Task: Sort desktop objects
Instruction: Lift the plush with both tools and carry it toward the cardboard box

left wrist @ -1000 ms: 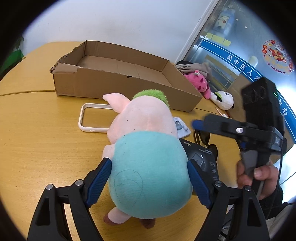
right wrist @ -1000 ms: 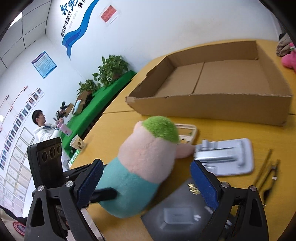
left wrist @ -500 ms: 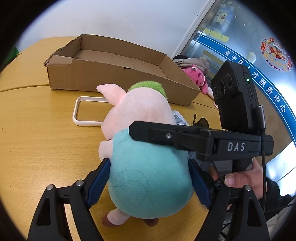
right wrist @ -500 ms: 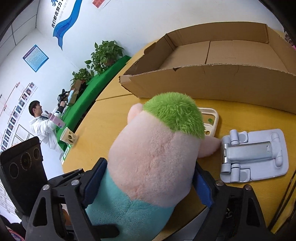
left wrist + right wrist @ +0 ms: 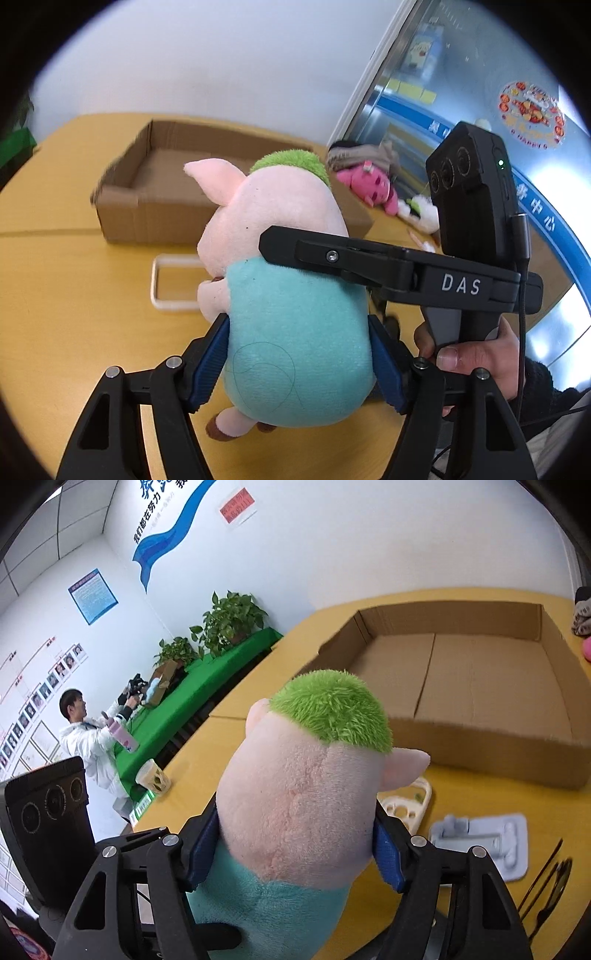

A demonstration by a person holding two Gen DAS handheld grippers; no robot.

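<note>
The plush pig (image 5: 291, 325) has risen off the yellow table (image 5: 74, 295) since a second ago. The left gripper (image 5: 299, 365) clamps its teal body, the right gripper (image 5: 295, 843) now pinches its pink head, before the cardboard box (image 5: 480, 686).

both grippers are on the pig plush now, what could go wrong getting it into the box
1. The left gripper and right gripper both clamp the soft pig plush; uneven pulling could tear it loose from one pair of jaws.
2. The plush's feet hang low and could snag the cardboard box near wall.
</note>
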